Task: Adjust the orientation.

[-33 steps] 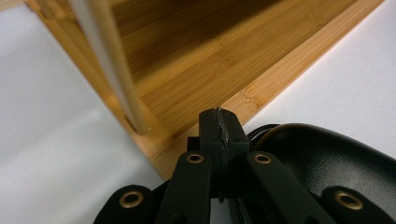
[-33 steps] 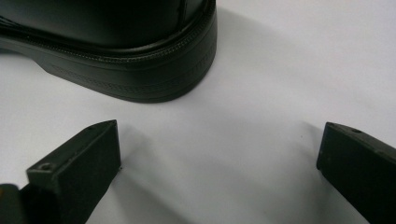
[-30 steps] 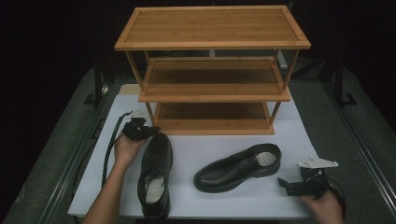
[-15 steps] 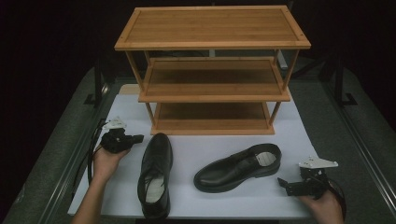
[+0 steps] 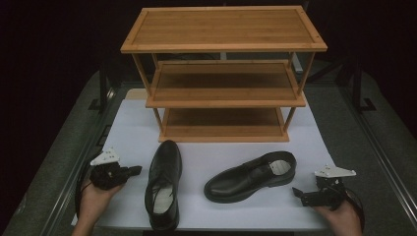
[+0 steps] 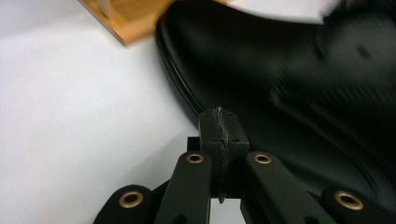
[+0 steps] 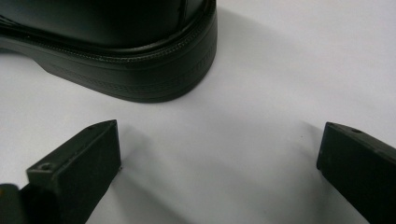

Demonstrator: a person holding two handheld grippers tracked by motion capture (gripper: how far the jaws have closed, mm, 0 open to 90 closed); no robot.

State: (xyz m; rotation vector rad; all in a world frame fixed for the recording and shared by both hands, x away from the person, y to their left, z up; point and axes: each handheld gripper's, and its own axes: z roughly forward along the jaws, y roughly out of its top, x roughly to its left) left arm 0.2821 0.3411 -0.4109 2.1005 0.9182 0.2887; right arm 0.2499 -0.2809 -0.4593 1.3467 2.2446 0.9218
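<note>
Two black leather shoes lie on a white sheet (image 5: 128, 128). The left shoe (image 5: 162, 189) points away from me toward the rack; the right shoe (image 5: 251, 177) lies sideways with its heel to the right. My left gripper (image 5: 136, 170) sits just left of the left shoe, shut with nothing in it. In the left gripper view its jaws (image 6: 219, 125) are pressed together and the shoe (image 6: 299, 84) fills the right side. My right gripper (image 5: 299, 194) stands open right of the sideways shoe's heel. In the right gripper view it (image 7: 219, 133) gapes over bare sheet, short of the heel (image 7: 154, 70).
A three-tier bamboo shoe rack (image 5: 223, 73) stands at the back of the sheet, its corner (image 6: 123, 21) also in the left gripper view. Dark grey table (image 5: 64, 147) surrounds the sheet, with rails and clamps along both sides.
My left hand has drawn the shut gripper left and toward me, away from the left shoe's toe end. The right gripper and both shoes have stayed put.
</note>
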